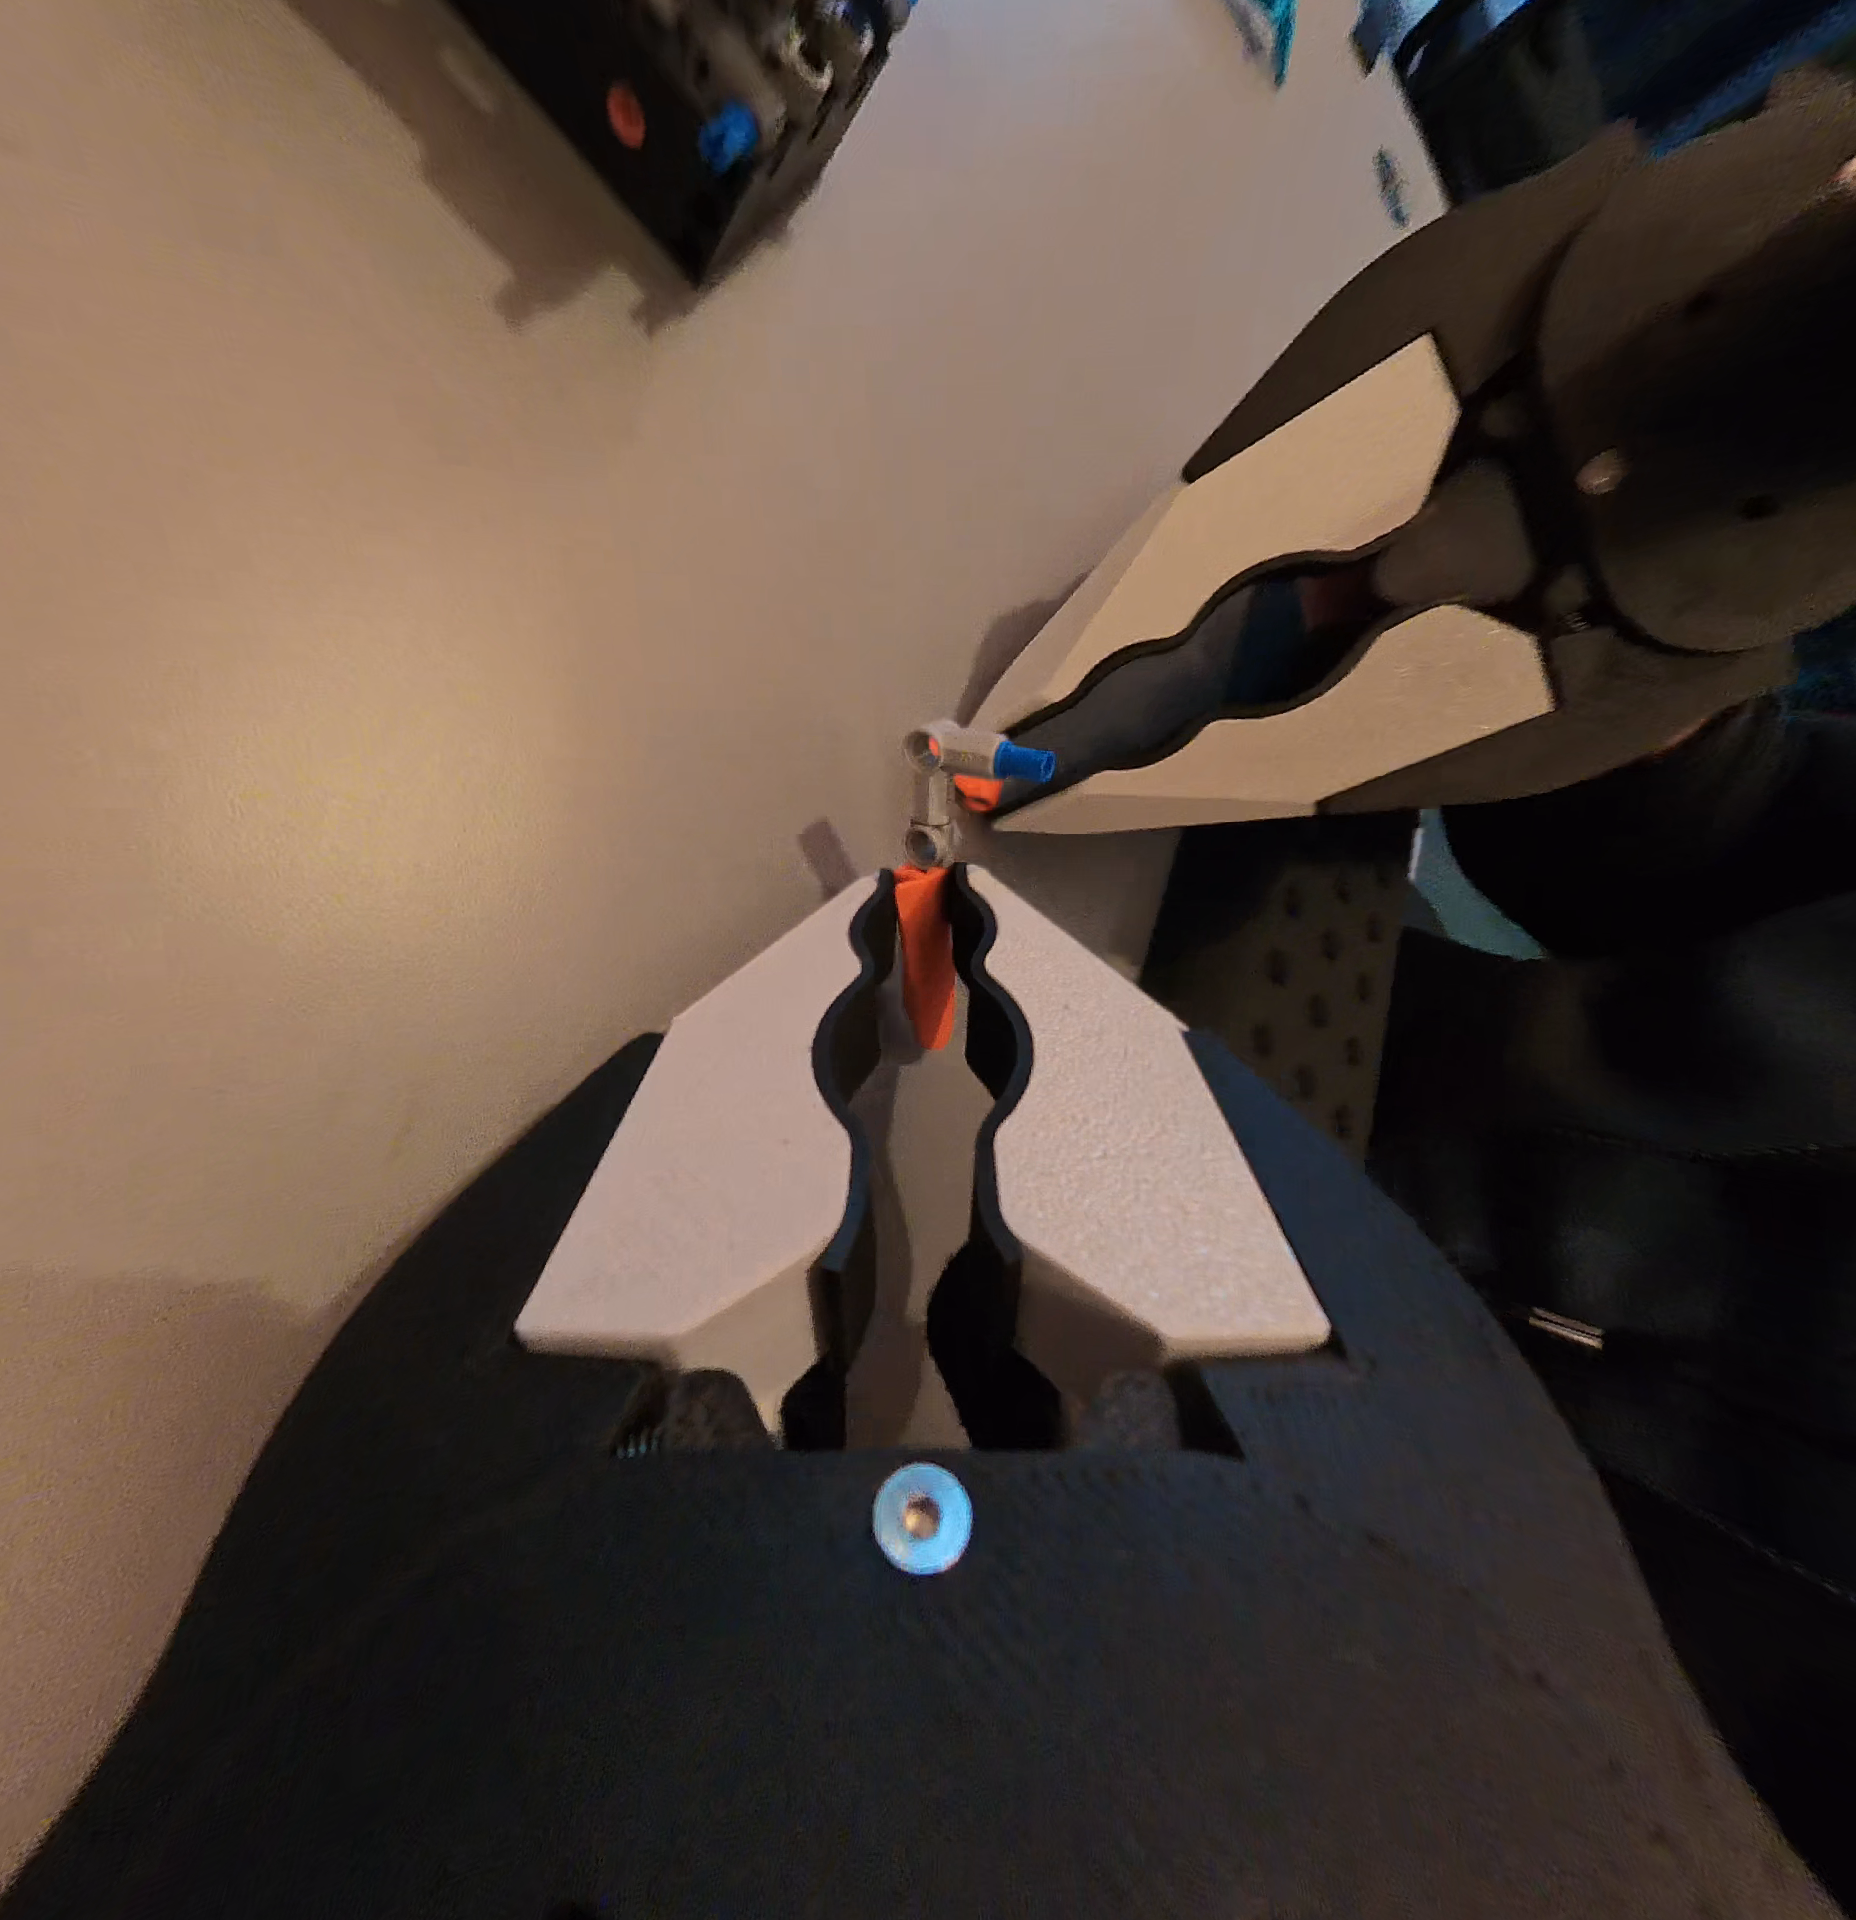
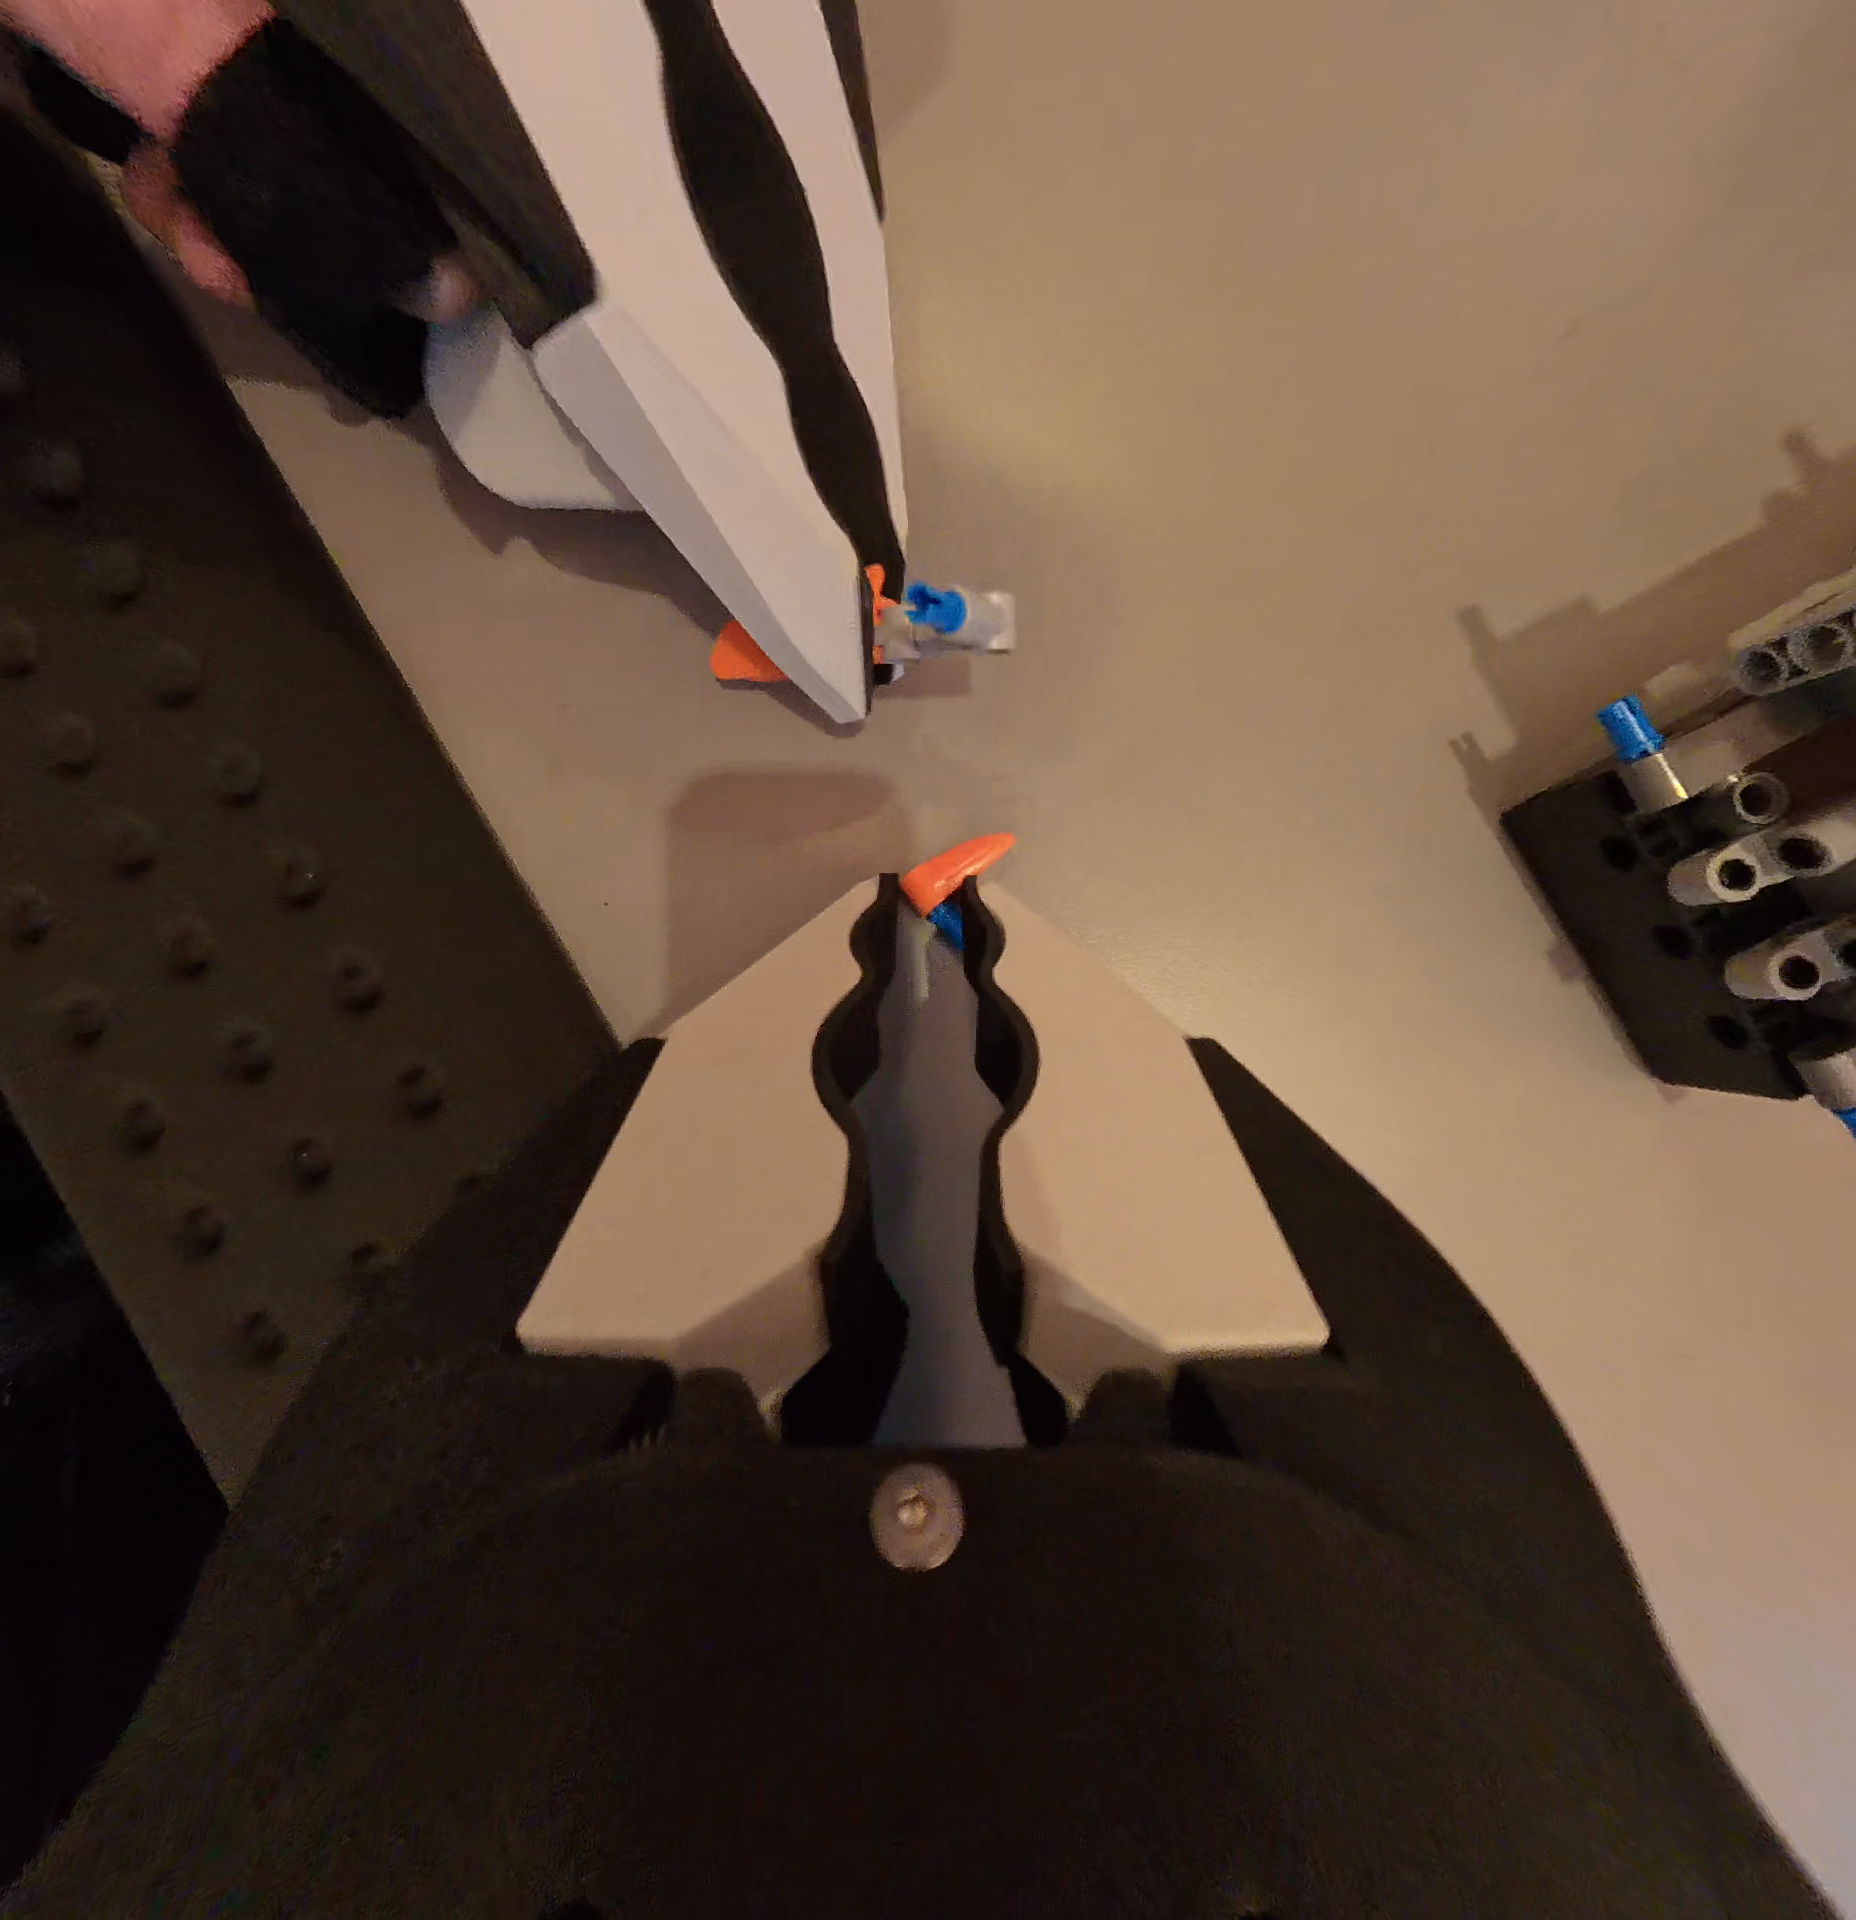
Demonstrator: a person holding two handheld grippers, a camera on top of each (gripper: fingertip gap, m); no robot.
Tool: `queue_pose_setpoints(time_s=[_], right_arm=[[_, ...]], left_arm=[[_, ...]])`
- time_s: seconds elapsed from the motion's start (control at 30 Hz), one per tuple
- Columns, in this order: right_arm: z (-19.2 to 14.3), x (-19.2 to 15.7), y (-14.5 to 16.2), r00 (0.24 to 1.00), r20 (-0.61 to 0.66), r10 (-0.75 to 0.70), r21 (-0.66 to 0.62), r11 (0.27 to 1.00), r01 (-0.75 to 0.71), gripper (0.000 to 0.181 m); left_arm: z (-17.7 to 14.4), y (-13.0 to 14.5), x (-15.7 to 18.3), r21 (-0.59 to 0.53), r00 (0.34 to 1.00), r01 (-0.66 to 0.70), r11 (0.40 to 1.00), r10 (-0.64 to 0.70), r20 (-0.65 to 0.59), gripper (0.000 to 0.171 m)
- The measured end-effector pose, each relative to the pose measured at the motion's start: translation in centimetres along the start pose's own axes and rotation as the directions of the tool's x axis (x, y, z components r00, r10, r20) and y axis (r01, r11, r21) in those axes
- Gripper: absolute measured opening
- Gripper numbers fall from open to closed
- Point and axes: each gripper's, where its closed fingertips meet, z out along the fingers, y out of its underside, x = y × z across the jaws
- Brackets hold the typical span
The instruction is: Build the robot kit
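Note:
My left gripper [image 1: 924, 878] is shut on an orange claw piece [image 1: 924, 956]. A small grey connector [image 1: 932, 800] with a blue pin [image 1: 1028, 766] sticks out past its tips. It also shows in the right wrist view [image 2: 882, 634], coming in from the upper left with the same orange [image 2: 742, 655], grey [image 2: 986, 623] and blue [image 2: 929, 606] parts. My right gripper [image 2: 929, 883] is shut on a second orange claw piece [image 2: 955, 862] with a blue bit [image 2: 947, 923] behind it. In the left wrist view the right gripper [image 1: 991, 774] points at the blue pin from the right. The two held parts are close but apart.
A black block holding grey beams and blue pins [image 2: 1734, 883] stands on the beige table [image 2: 1319, 416], also seen far off in the left wrist view [image 1: 675, 125]. A dark studded plate [image 2: 124, 727] lies along the table's edge. A person's hand [image 2: 176, 104] holds the left gripper. Only a small space, under 4 cm, lies between the two pairs of fingers.

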Motion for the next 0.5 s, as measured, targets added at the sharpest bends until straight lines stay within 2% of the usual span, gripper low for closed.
queue_pose_setpoints(time_s=[0.13, 0.33, 0.43, 0.5], right_arm=[[-0.1, -0.6, -0.3, 0.997, 0.081, -0.01, 0.056, 0.998, 0.005, 0.009], [-2.1, -1.6, -1.7, 0.951, 0.306, 0.046, 0.197, 0.974, -0.11, 0.009], [-5.0, -2.3, -3.8, 0.832, 0.547, 0.089, 0.301, 0.907, -0.295, 0.009], [-6.9, -2.2, -4.6, 0.723, 0.685, 0.088, 0.319, 0.856, -0.407, 0.008]], left_arm=[[0.1, 0.3, -0.5, -0.019, 0.999, 0.001, 1.0, 0.0, 0.038, 0.009], [-0.7, -0.1, -0.2, 0.016, 0.998, -0.05, 0.999, 0.05, 0.046, 0.03], [-1.6, -1.1, 1.1, 0.057, 0.972, -0.219, 0.974, 0.213, 0.097, 0.03], [-2.2, -2.8, 2.9, 0.128, 0.929, -0.36, 0.924, 0.344, 0.134, 0.027]])
